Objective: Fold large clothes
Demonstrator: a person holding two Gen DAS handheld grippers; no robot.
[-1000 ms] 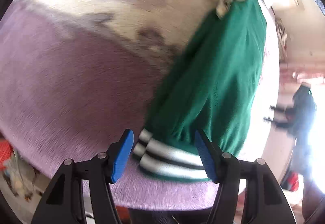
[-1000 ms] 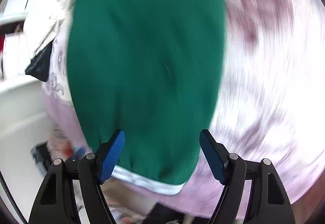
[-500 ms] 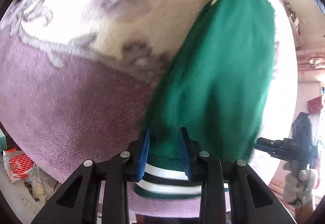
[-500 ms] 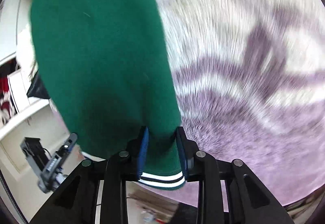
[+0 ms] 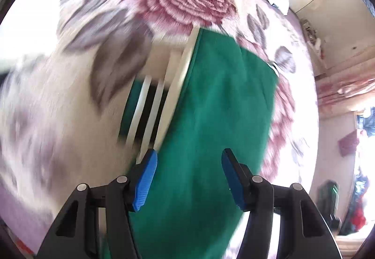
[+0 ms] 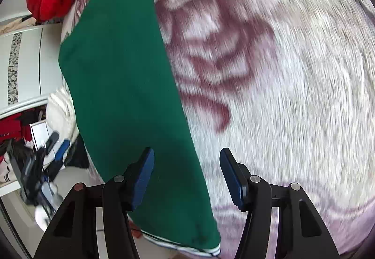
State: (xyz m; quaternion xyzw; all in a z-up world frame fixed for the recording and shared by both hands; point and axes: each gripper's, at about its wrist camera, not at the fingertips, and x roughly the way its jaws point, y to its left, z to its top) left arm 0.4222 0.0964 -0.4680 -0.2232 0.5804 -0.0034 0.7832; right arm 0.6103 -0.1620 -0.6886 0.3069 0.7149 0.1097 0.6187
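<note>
Both tools have just been opening after pinching the hem half a second ago: left tool (image 5: 188,177) and right tool (image 6: 186,175) stand released, pads clear of the cloth. Green sweater (image 5: 218,123) lies folded on the rose-print bed blanket (image 6: 293,76), striped cuff (image 5: 150,108) poking out at its left edge. Fold looks laid; next likely needs tucking that cuff, then regrasping for another fold.
</note>
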